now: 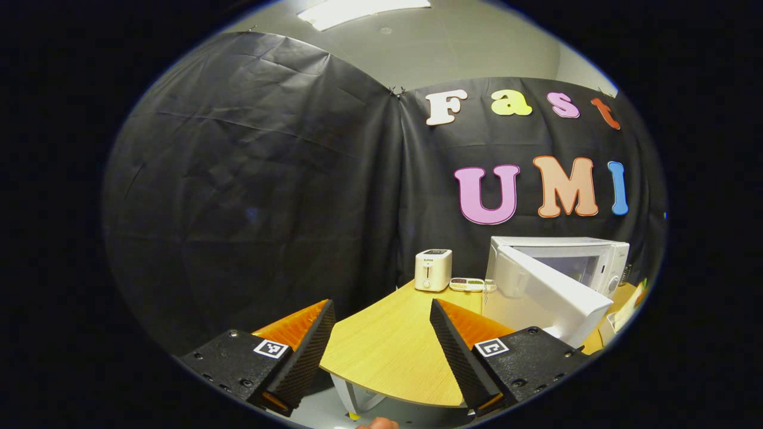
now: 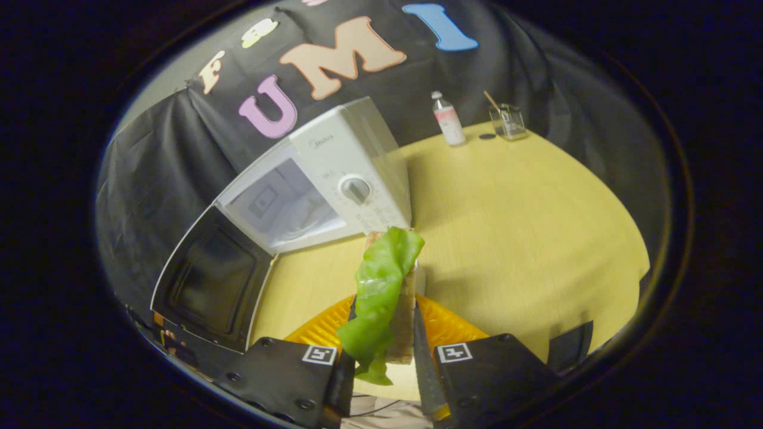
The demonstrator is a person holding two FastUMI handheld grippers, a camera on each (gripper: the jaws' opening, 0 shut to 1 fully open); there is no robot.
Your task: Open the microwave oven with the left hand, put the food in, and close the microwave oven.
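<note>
The wooden surface (image 2: 524, 226) carries the white microwave oven (image 2: 334, 179), whose door (image 2: 211, 280) hangs wide open to the side, leaving the cavity (image 2: 286, 205) exposed. The step in hand appears to be loading. The right gripper (image 2: 384, 357) is pinching the food, a sandwich with a lettuce leaf (image 2: 381, 292), just in front of the oven's control panel, not yet inside. Steer the food toward the cavity opening, clear of the control dial (image 2: 355, 190), keep it level, and release only once it rests on the cavity floor. The left gripper (image 1: 381, 351) is spread and holds nothing, well apart from the door (image 1: 545, 295); keep it clear until closing.
</note>
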